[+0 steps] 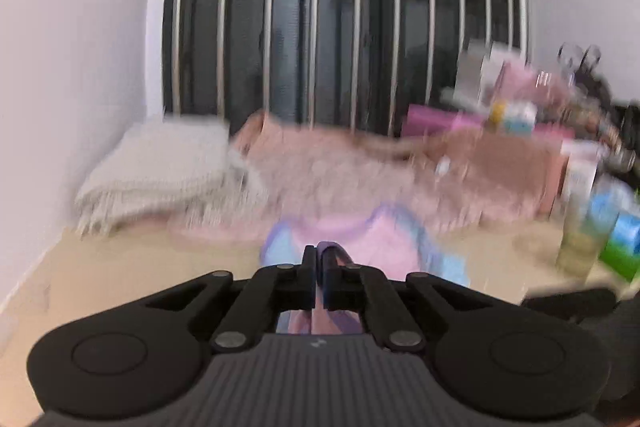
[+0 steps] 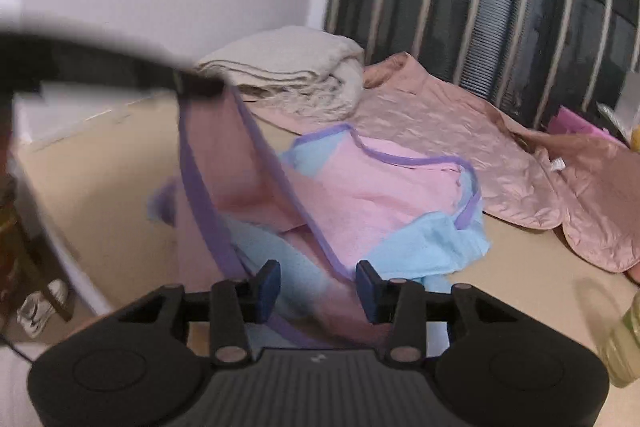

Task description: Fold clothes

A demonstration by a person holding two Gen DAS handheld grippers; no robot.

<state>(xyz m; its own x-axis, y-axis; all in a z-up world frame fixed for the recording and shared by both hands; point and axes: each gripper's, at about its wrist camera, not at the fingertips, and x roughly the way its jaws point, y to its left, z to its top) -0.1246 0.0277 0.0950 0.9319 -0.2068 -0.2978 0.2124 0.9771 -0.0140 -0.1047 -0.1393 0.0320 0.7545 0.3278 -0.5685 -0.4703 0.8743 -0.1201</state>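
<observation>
The left tool (image 1: 319, 267) is closed on a purple-trimmed edge of the pink and blue garment (image 2: 384, 195) and holds that edge raised above the table (image 2: 100, 167); in the right wrist view it shows as a dark blurred shape at the top of the lifted panel. The right tool (image 2: 318, 285) stands apart, with cloth between and below its fingers but not gripped.

The rest of the garment lies bunched on the table, its blue parts crumpled, with no flat fold visible. Beyond it a pink satin garment (image 2: 460, 131) lies spread and unfolded. A cream folded blanket (image 2: 288, 71) sits at the wall corner.

Judgement: folding is incomplete for both garments.
</observation>
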